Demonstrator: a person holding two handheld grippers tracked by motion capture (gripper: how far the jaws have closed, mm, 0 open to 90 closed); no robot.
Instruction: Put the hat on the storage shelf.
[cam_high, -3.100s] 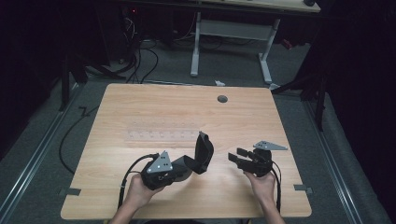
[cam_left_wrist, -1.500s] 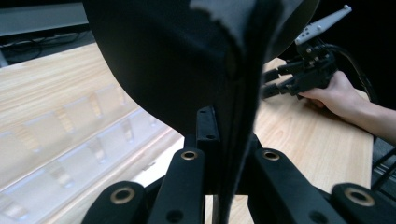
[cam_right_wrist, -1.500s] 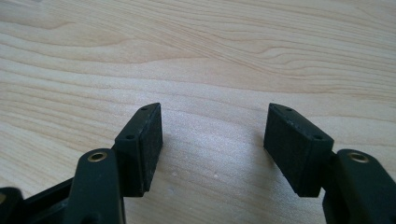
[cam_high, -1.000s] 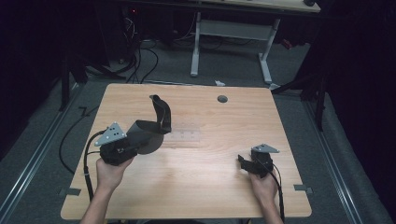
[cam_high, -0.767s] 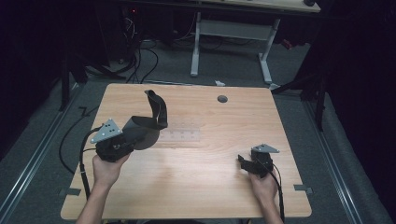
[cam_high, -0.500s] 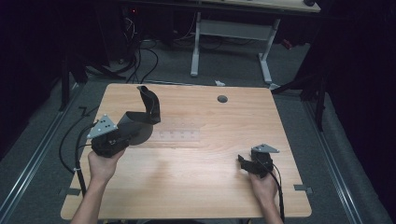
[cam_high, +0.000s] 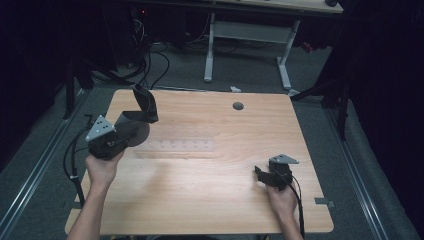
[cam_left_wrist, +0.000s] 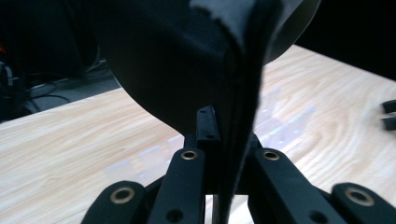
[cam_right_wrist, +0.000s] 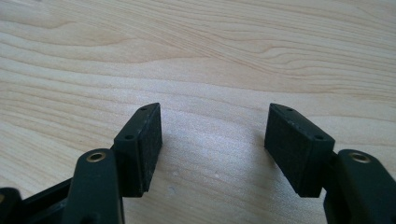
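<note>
We held a dark cloth piece (cam_high: 136, 116), perhaps a cap or a folded fabric item; we could not tell exactly which. It was lifted clear of the table (cam_high: 210, 195), above the far-left corner, at about ten o'clock from the table's middle. One part of it rose upright like a flap, and a rounded grey part hung below, just beside the left gripper (cam_high: 116, 136). In the left gripper view the jaws were pressed tight on a thin folded edge of the cloth (cam_left_wrist: 233, 93), which hung in front of the camera.

The right gripper (cam_high: 261, 175) rested low over the table at about four o'clock, well apart from the cloth. Its jaws (cam_right_wrist: 212, 144) stood wide with nothing between them, only bare wood beneath.

At twelve o'clock a small round dark hole (cam_high: 238, 106) sat in the table top. A pale, faintly shining strip (cam_high: 177, 146) lay across the middle.

We judged that the carrying step was in hand: the cloth was gripped and in the air, not yet set down. The next move probably called for a place to lower it, and maybe for the free right gripper to take the hanging side, so that the cloth did not fold badly.
</note>
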